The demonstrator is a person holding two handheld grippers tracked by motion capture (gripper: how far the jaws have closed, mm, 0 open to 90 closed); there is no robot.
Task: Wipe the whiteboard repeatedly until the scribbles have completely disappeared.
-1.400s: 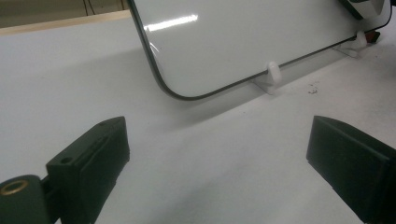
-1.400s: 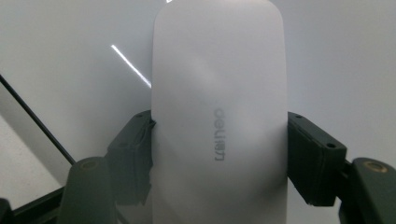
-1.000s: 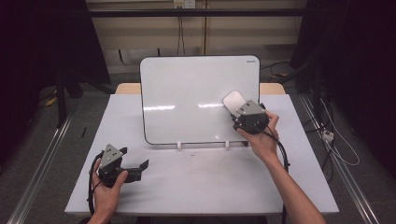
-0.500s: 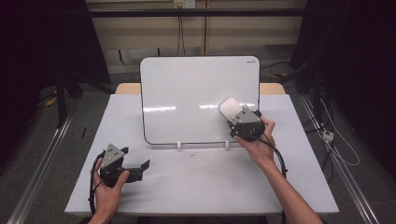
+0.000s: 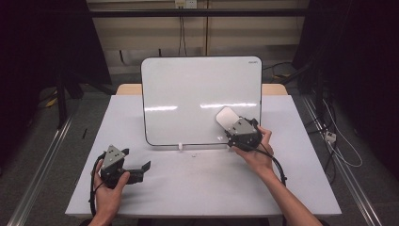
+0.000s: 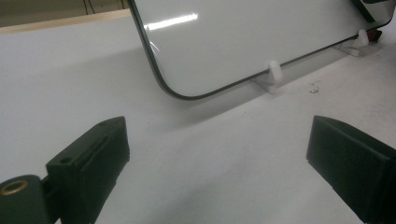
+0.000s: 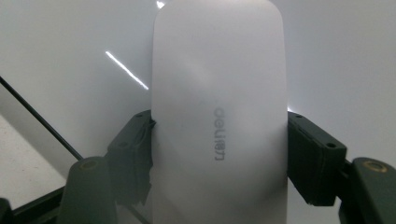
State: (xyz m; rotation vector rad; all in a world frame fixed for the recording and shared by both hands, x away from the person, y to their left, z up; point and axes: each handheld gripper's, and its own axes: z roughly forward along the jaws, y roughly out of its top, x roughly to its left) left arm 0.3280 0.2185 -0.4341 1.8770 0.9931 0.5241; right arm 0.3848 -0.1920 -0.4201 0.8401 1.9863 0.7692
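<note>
Your white worktop [image 5: 197, 188] carries a whiteboard [image 5: 188, 99] propped upright on small white clips [image 6: 274, 74], its lower edge just above the surface. Your right gripper [image 5: 229, 123] has its jaws clamped on both sides of a white eraser [image 7: 219, 116], which lies flat against the board's lower right area, near the bottom edge. Your left gripper [image 5: 143, 167] sits low over the worktop near its front left, well apart from the board, jaws spread wide with nothing between them.

white table [image 5: 197, 188] w/ whiteboard [image 5: 188, 99] propped upright on two small white clips [image 6: 274, 74], near back edge.
</note>
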